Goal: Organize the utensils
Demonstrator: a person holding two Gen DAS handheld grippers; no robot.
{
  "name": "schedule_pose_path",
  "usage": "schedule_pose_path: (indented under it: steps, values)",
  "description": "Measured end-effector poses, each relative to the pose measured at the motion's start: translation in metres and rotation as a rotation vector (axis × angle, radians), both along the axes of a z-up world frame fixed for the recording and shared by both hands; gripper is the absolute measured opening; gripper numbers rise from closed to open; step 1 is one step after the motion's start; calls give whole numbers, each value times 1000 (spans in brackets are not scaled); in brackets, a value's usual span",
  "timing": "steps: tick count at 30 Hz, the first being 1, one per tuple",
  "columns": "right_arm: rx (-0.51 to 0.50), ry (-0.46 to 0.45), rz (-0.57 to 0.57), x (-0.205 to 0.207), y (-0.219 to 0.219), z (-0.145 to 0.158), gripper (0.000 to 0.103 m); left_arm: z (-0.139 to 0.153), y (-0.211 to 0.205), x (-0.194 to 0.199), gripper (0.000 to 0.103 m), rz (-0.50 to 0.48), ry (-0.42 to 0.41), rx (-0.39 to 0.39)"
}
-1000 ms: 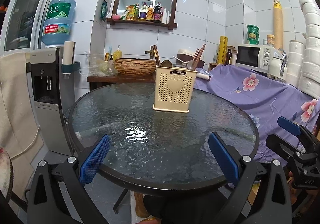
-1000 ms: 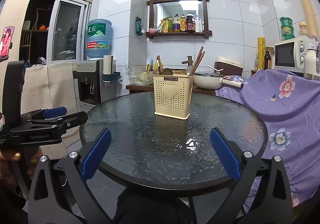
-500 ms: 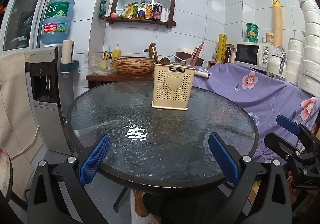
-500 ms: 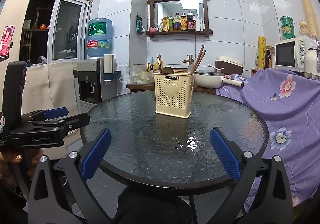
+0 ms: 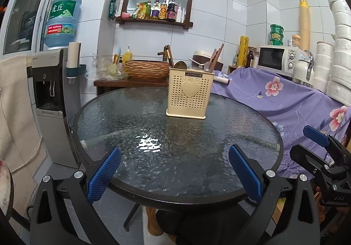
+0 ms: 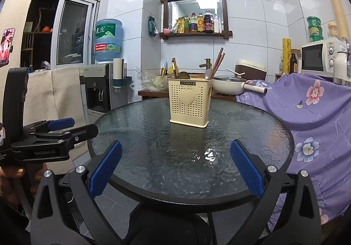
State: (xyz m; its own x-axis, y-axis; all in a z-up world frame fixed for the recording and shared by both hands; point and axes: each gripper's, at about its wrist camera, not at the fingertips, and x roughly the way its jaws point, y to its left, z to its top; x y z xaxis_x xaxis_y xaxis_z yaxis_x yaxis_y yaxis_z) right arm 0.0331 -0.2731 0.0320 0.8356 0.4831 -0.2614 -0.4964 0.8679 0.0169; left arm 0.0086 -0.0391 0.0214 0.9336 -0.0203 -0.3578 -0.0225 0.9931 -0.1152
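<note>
A cream perforated utensil holder (image 5: 188, 94) with a heart on its front stands upright on the far half of the round glass table (image 5: 153, 157); it also shows in the right wrist view (image 6: 190, 103). Brown chopsticks (image 6: 217, 63) and spoons (image 6: 183, 75) stick out of its top. My left gripper (image 5: 174, 172) is open and empty at the table's near edge. My right gripper (image 6: 175, 168) is open and empty, also at the near edge. Each gripper shows at the side of the other's view.
A water dispenser (image 5: 54, 100) stands left of the table. A purple flowered cloth (image 5: 291, 100) covers furniture on the right, with a microwave (image 5: 277, 57) behind. A woven basin (image 5: 146, 69) and a pot (image 6: 229, 87) sit on a counter behind the table.
Both grippers tilted up slightly, so the table and holder sit a little lower in view. Both jaws stay open and empty.
</note>
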Motion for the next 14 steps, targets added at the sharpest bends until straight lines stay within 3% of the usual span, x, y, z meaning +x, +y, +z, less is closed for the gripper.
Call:
schedule_pose_path:
  steps: [14]
  values:
    - [-4, 9, 1, 1, 2, -3, 97, -3, 1, 2, 97, 26, 24, 18]
